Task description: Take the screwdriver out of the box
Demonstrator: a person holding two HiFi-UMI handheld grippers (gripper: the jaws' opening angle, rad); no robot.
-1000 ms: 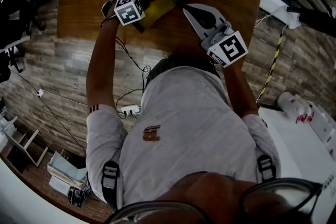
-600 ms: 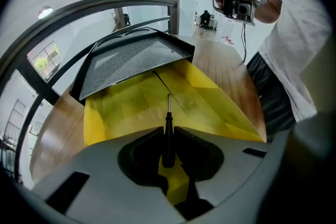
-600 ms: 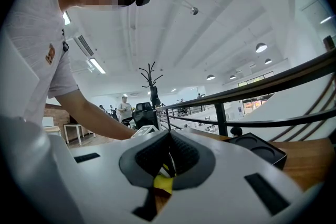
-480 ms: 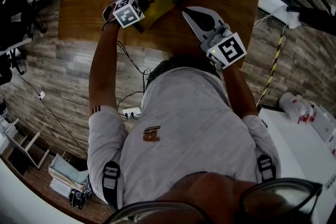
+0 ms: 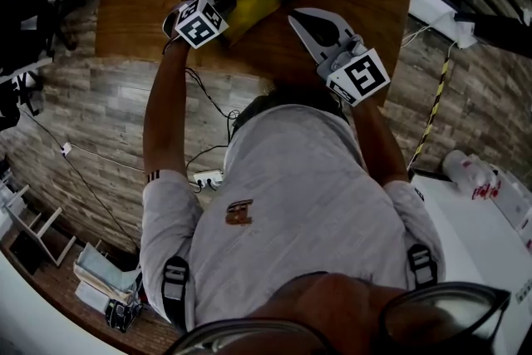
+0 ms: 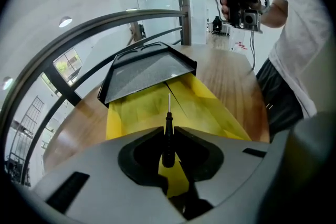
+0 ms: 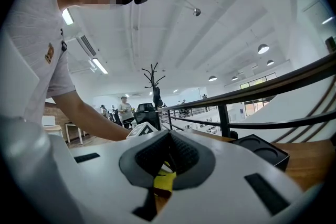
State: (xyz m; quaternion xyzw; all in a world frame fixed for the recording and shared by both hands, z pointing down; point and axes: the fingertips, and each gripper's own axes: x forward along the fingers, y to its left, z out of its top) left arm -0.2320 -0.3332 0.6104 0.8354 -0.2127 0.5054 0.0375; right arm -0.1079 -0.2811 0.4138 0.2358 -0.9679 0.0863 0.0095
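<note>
Your left gripper (image 6: 168,129), its jaws just closed, clamps the slim black-handled steel screwdriver (image 6: 167,140) over the open yellow plastic box (image 6: 139,110). Lift it straight up, clear of the dark grey lid (image 6: 147,73). Your right gripper (image 7: 168,136) hangs empty, jaws together.

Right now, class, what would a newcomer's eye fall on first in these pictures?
The thin black screwdriver pinched between the jaws of the left gripper, which have just closed on it. Beyond it lies the bright yellow box with its dark lid open, on the wooden table.
</note>
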